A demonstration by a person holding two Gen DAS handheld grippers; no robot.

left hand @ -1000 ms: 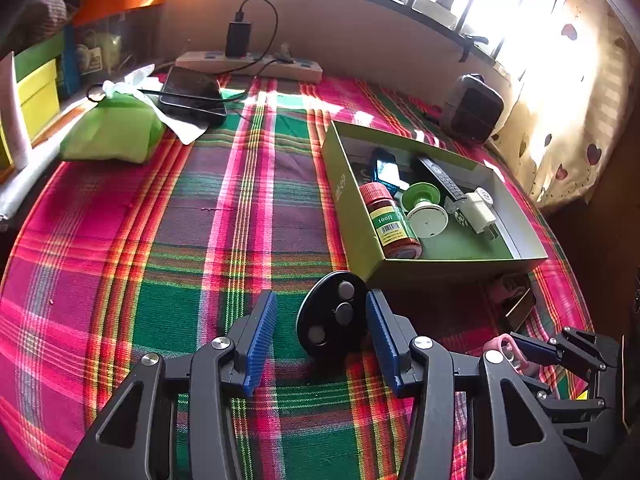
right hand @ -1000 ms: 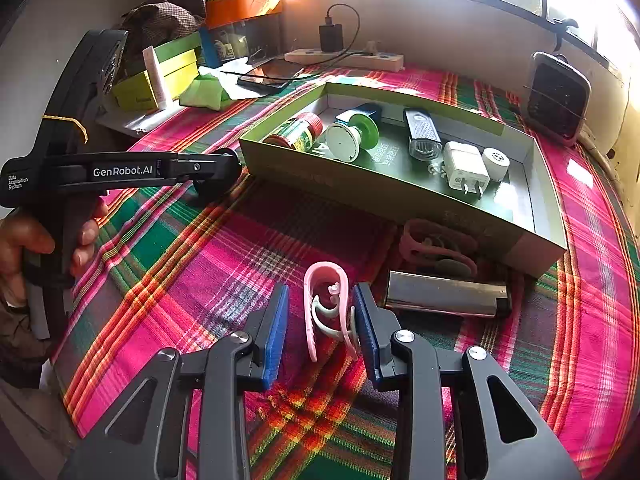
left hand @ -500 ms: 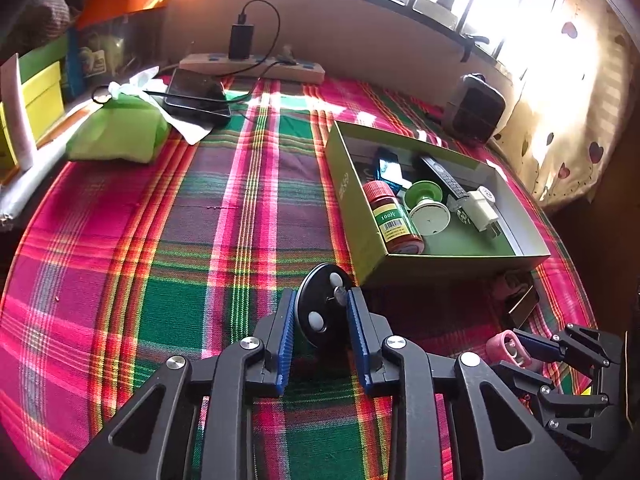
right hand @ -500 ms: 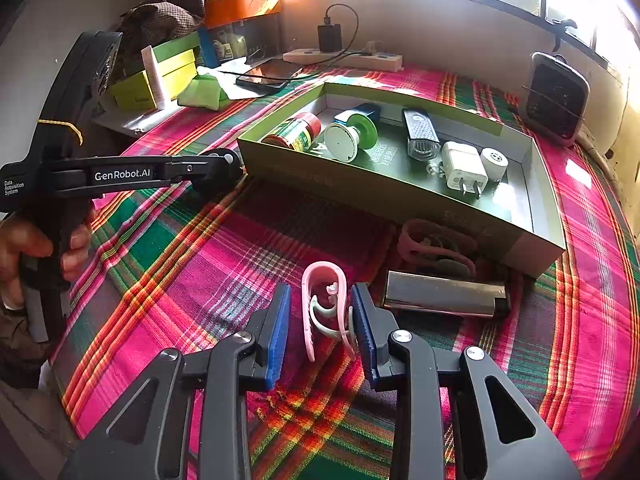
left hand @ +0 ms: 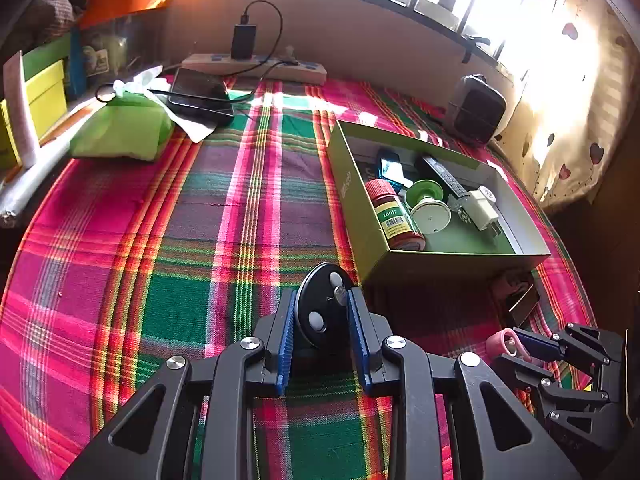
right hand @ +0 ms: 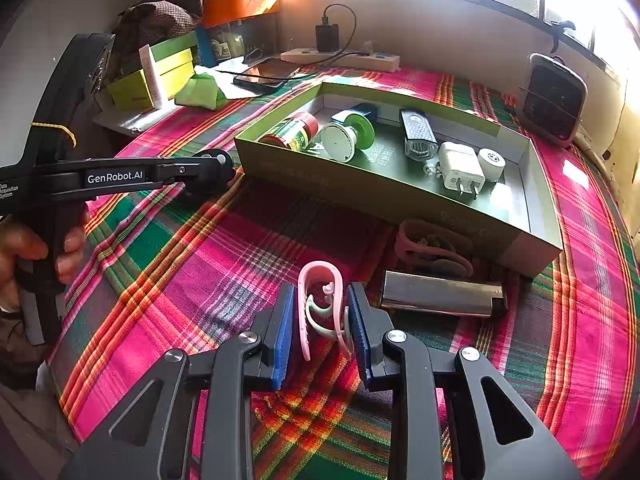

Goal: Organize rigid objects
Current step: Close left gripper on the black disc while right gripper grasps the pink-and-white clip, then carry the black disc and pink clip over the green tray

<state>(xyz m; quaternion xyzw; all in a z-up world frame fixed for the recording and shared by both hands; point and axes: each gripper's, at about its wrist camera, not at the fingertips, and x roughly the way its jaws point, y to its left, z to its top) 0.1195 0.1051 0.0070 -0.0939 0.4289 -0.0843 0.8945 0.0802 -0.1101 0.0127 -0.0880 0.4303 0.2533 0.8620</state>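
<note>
The black disc (left hand: 325, 312) stands on edge on the plaid-covered worktop (left hand: 168, 264), clamped between the blue pads of the left tongs (left hand: 323, 334), whose jaws closed on it within the last second. Its flat face with pale round studs looks toward the camera. The pink clip (right hand: 320, 304) lies a little to the right on the same cloth, its long axis running away from the right tongs (right hand: 322, 332), closed loop at the far end. Those jaws have just narrowed onto its two sides and appear to press them.

The coming move likely turns on where the green box (left hand: 356, 216) lies: ahead and to the right of the disc, its near corner just beside it, and straight ahead of the clip, with a silver bar (right hand: 440, 294) and a darker pink clip (right hand: 432, 248) lying between. The left hand looks nearer the box's open end.

Inside are a red-capped bottle (left hand: 394, 216), a green-and-white spool (left hand: 428, 204), a remote (left hand: 444, 174) and a white plug (left hand: 482, 210); free floor shows at the near right.
</note>
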